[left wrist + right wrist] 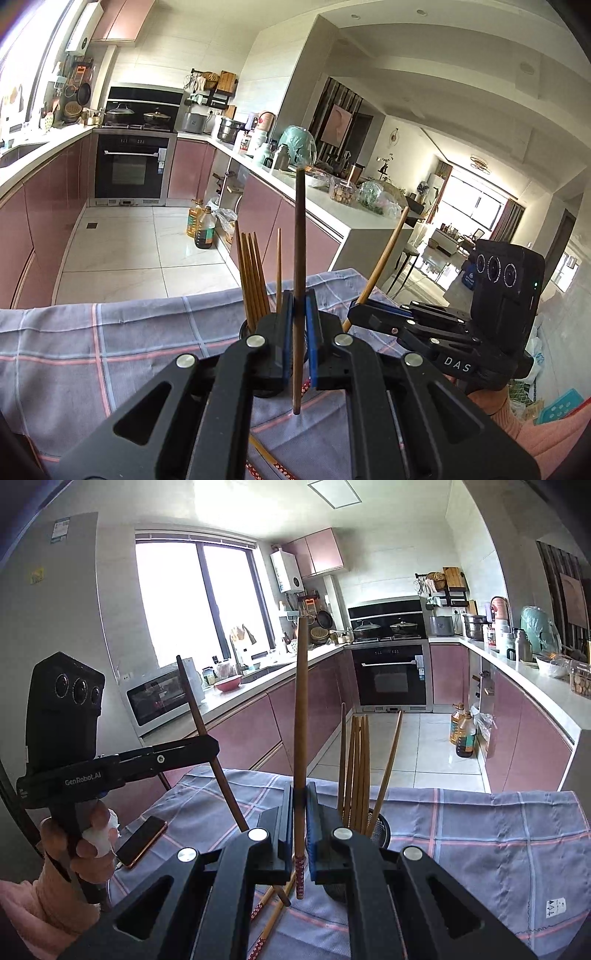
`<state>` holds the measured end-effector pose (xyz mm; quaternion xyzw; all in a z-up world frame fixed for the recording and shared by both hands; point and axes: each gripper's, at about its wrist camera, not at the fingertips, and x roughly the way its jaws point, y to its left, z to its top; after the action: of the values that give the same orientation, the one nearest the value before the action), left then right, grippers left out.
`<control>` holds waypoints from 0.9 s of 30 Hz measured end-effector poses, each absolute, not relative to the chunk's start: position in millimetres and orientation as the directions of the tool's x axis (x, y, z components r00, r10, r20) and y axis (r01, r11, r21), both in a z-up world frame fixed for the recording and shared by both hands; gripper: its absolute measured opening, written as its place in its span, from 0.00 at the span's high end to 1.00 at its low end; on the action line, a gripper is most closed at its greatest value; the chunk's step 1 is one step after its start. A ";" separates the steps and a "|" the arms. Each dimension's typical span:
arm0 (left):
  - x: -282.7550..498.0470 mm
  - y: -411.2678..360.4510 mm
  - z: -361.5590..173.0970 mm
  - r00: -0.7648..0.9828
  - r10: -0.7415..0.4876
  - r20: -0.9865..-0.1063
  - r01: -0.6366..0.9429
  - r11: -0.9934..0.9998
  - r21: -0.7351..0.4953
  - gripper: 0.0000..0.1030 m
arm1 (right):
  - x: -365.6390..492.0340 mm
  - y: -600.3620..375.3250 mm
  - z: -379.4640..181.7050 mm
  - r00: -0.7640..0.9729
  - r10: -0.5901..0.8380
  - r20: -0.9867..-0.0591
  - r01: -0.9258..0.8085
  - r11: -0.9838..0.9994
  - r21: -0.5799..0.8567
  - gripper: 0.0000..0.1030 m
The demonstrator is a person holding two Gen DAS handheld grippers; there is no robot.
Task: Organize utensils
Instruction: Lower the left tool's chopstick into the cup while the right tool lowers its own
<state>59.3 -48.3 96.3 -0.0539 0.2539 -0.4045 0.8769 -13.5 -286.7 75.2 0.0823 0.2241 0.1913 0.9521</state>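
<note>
My left gripper is shut on a dark brown chopstick that stands upright above the table. My right gripper is shut on a lighter chopstick with a red patterned end, also upright. Each gripper shows in the other's view: the right gripper holds its stick tilted to the right, and the left gripper is at the left. A dark round holder on the table has several light chopsticks standing in it, just right of my right gripper. The holder is mostly hidden behind my left fingers.
A blue-grey checked cloth covers the table. Two or three loose chopsticks lie on it under my right gripper. A phone lies at the left, near the hand holding the left gripper. Kitchen counters and a tiled floor are beyond.
</note>
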 end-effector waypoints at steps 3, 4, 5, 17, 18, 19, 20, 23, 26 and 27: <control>59.5 -50.8 103.1 0.553 -0.736 -0.389 0.687 0.668 -0.287 0.93 | -12.6 -288.7 79.1 0.832 0.396 -0.388 -0.326 0.916 0.235 0.95; 59.6 -51.5 105.2 0.555 -0.738 -0.385 0.689 0.667 -0.284 0.93 | -11.5 -289.2 80.5 0.834 0.395 -0.386 -0.326 0.916 0.234 0.95; 59.5 -52.2 107.2 0.556 -0.739 -0.382 0.691 0.666 -0.283 0.93 | -10.2 -289.6 81.7 0.836 0.394 -0.383 -0.326 0.916 0.232 0.95; 60.6 -64.7 128.3 0.590 -0.732 -0.340 0.702 0.674 -0.232 0.93 | 8.4 -298.3 96.9 0.862 0.368 -0.350 -0.310 0.927 0.210 0.95; 61.9 -67.0 129.3 0.593 -0.729 -0.340 0.701 0.676 -0.226 0.93 | 11.0 -299.0 96.4 0.862 0.366 -0.351 -0.308 0.928 0.210 0.95; 64.2 -72.0 131.6 0.596 -0.726 -0.342 0.700 0.679 -0.221 0.93 | 13.0 -299.0 95.7 0.862 0.364 -0.353 -0.306 0.928 0.210 0.95; 65.8 -74.1 131.4 0.601 -0.721 -0.345 0.697 0.684 -0.214 0.93 | 14.9 -298.9 95.1 0.861 0.364 -0.355 -0.306 0.929 0.211 0.95; 71.2 -81.0 128.7 0.611 -0.704 -0.362 0.689 0.698 -0.196 0.93 | 21.2 -298.4 89.9 0.856 0.363 -0.367 -0.302 0.929 0.215 0.95; 77.1 -87.1 121.5 0.612 -0.687 -0.392 0.682 0.710 -0.178 0.93 | 27.7 -295.9 83.8 0.849 0.362 -0.384 -0.297 0.929 0.219 0.95; 78.1 -88.5 118.8 0.610 -0.682 -0.402 0.681 0.712 -0.175 0.93 | 29.2 -295.4 81.2 0.846 0.363 -0.390 -0.297 0.929 0.220 0.95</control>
<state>78.1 -88.5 118.8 -0.0020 0.2251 -0.3797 0.8973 29.2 -295.4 81.2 0.0759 0.2175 0.1721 0.9578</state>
